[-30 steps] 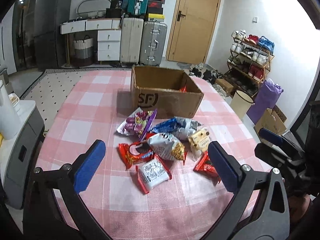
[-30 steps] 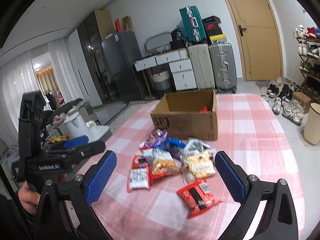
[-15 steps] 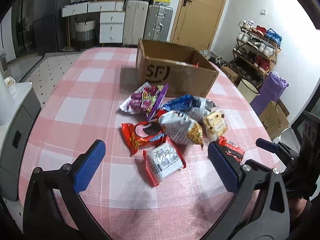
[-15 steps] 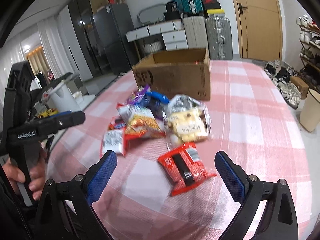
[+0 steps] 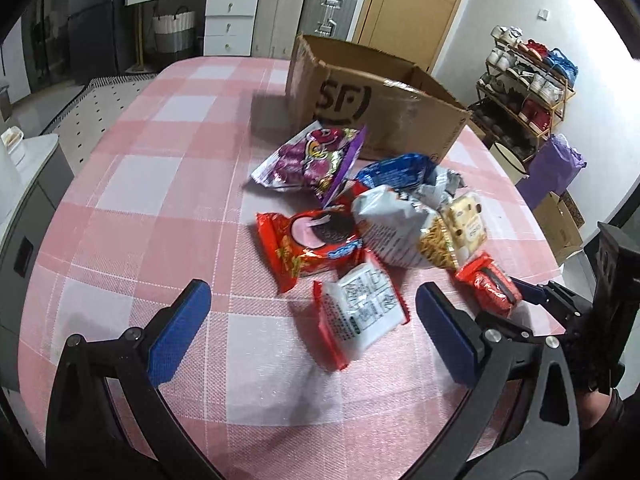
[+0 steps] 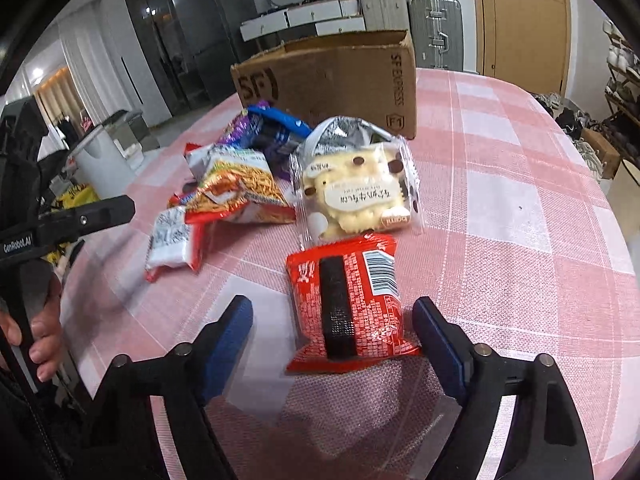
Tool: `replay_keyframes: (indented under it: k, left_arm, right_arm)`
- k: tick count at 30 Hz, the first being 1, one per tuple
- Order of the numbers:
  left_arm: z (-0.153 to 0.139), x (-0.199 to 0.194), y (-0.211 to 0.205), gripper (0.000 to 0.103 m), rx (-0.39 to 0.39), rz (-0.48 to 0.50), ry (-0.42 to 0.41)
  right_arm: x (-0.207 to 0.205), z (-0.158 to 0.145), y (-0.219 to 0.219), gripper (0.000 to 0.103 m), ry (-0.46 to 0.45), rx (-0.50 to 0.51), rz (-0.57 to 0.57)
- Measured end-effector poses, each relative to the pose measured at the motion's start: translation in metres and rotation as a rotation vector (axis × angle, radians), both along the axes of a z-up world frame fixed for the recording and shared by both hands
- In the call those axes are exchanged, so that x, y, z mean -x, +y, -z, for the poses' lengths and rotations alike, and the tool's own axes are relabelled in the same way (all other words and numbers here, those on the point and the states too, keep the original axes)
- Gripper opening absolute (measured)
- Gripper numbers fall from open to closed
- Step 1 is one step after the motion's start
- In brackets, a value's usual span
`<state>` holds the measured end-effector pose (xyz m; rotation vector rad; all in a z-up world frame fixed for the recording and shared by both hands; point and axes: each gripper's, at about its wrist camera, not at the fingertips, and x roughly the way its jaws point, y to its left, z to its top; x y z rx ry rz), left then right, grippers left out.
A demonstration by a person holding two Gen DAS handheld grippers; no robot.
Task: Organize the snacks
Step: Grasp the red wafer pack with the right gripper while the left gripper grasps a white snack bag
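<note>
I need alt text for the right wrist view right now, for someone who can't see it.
The right gripper, its jaws just closing, straddles a red snack packet on the pink checked tablecloth, pads not yet touching. Beyond lie more snack bags and an open cardboard box.

Round table (image 5: 160,208) under pink-and-white check cloth. Open cardboard box (image 5: 384,108) toward far edge. Snack packets heaped just before it; red packet (image 6: 346,304) nearest near edge, white-backed packet (image 5: 360,312) beside.

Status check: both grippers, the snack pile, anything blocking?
Right gripper closing around red packet, pads not touching. Left gripper open, empty. Box behind pile, path clear.
</note>
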<state>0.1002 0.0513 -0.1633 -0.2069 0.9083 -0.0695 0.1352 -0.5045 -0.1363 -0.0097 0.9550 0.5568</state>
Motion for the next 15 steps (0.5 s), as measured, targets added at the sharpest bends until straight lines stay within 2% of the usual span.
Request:
replay_keyframes:
  k: [2,4,5,9,15]
  left_arm:
    - [0.005,-0.003,0.002,0.102,0.005,-0.002,0.012]
    - [0.008,-0.003,0.005,0.102,0.007,-0.006,0.02]
    - [0.01,-0.004,0.006,0.102,0.009,-0.007,0.026]
    - [0.018,-0.005,0.008,0.102,0.007,-0.012,0.047]
    - [0.022,-0.004,0.005,0.102,0.021,-0.007,0.071]
  right_arm:
    - [-0.001,0.0,0.001,0.07,-0.012,0.013,0.0]
    - [-0.002,0.0,0.001,0.059,-0.015,0.016,0.005]
    - [-0.004,0.0,-0.001,0.05,-0.013,0.012,0.011]
    - [-0.006,0.001,-0.004,0.045,-0.011,-0.014,0.013]
    - [-0.002,-0.001,-0.005,0.045,0.007,-0.062,-0.004]
